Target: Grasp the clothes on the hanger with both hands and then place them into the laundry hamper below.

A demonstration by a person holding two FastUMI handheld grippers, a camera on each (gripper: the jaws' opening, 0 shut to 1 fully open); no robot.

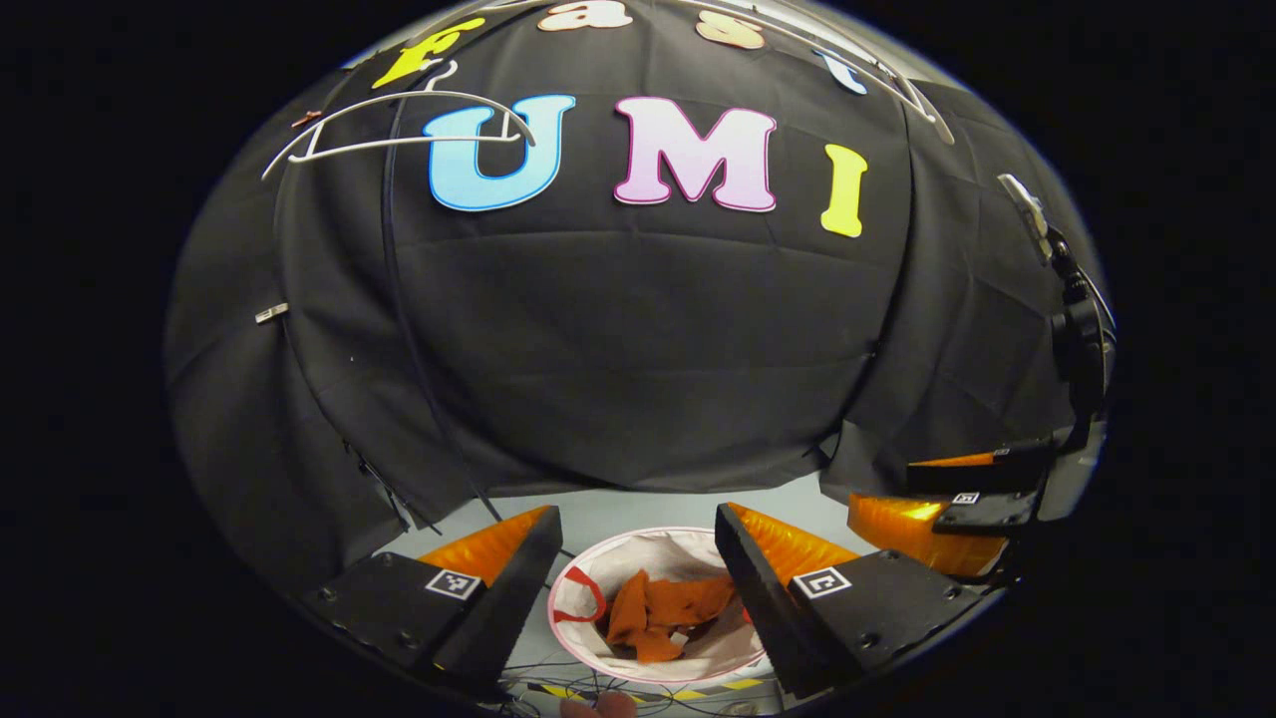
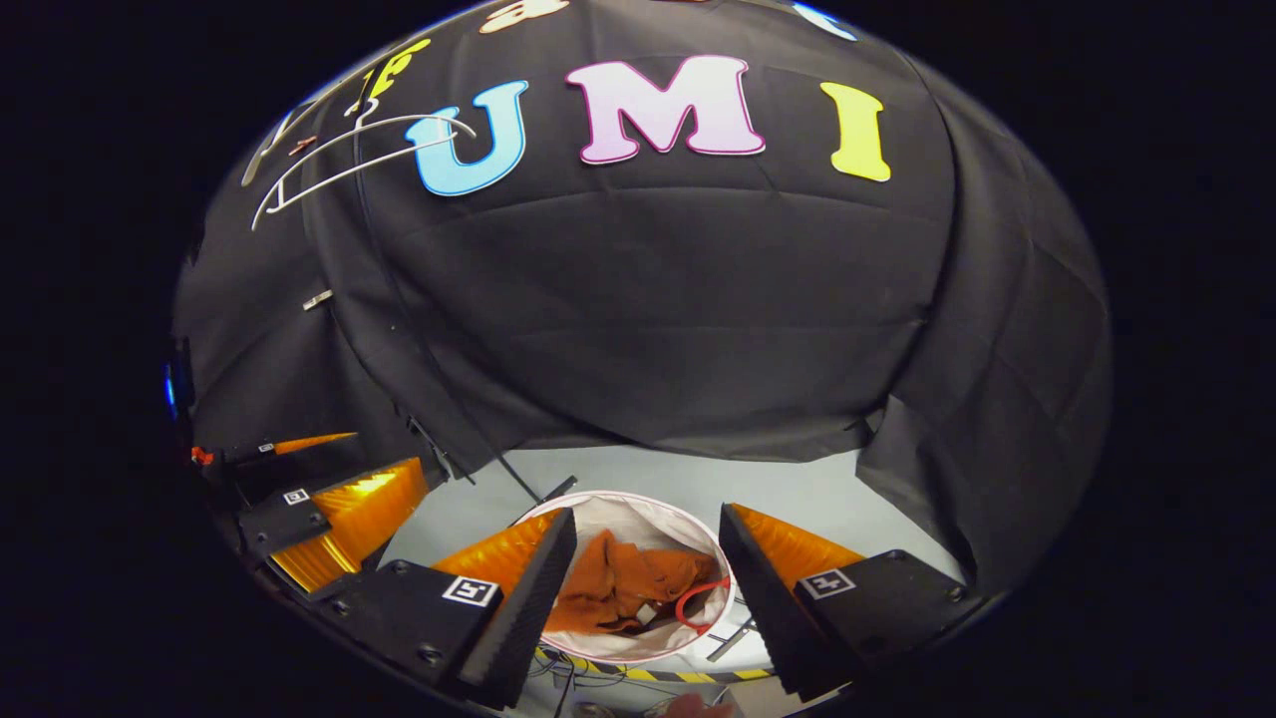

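Note:
An orange garment (image 1: 666, 613) lies crumpled inside the white laundry hamper (image 1: 638, 546) on the floor below. My left gripper (image 1: 638, 558) hangs open above the hamper with nothing between its fingers. In the right gripper view the same orange garment (image 2: 623, 588) rests in the hamper (image 2: 608, 511), and my right gripper (image 2: 646, 563) is open over it, also holding nothing. A bare white hanger (image 1: 399, 125) hangs at the upper left against the black cloth; the right gripper view shows that hanger (image 2: 349, 150) too. The other gripper (image 1: 957, 504) is at the right edge of the left gripper view.
The hamper has a red handle loop (image 1: 588, 598) and a pale pink rim. Yellow-and-black tape (image 2: 648, 675) and loose cables lie on the grey floor (image 2: 797, 489) in front of it. Black cloth walls close in behind and on both sides.

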